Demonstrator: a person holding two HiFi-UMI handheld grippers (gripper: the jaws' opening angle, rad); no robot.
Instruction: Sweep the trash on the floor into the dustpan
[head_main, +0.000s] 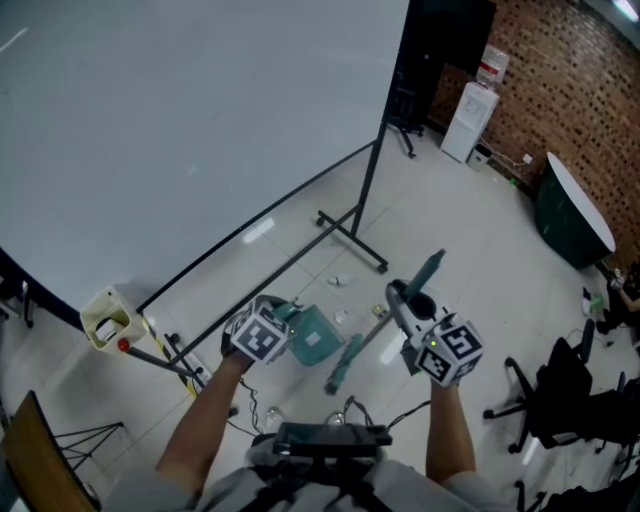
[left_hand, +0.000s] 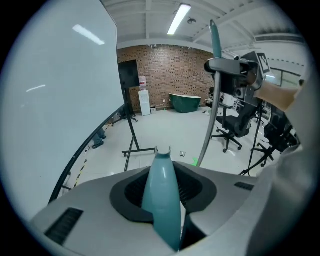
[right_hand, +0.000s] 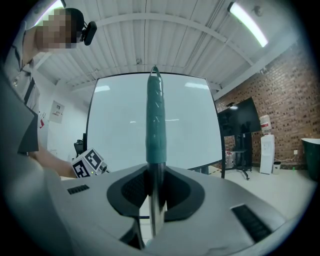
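In the head view my left gripper (head_main: 282, 328) is shut on the handle of a teal dustpan (head_main: 316, 338), which hangs above the floor. The left gripper view shows that teal handle (left_hand: 161, 192) clamped between the jaws of the left gripper (left_hand: 162, 205). My right gripper (head_main: 408, 310) is shut on a broom's metal shaft (right_hand: 154, 200) just below its teal grip (right_hand: 155, 117). The broom's teal head (head_main: 343, 364) points down to the floor between my hands. Small bits of trash (head_main: 340, 281) lie on the pale floor beyond the dustpan, with another piece (head_main: 380, 312) near the shaft.
A large whiteboard (head_main: 180, 130) on a black wheeled stand (head_main: 352, 238) fills the left. A cream stool-like object (head_main: 108, 318) sits at its foot. Office chairs (head_main: 560, 390) stand at the right, and a water dispenser (head_main: 468, 120) and a green tub (head_main: 570, 220) by the brick wall.
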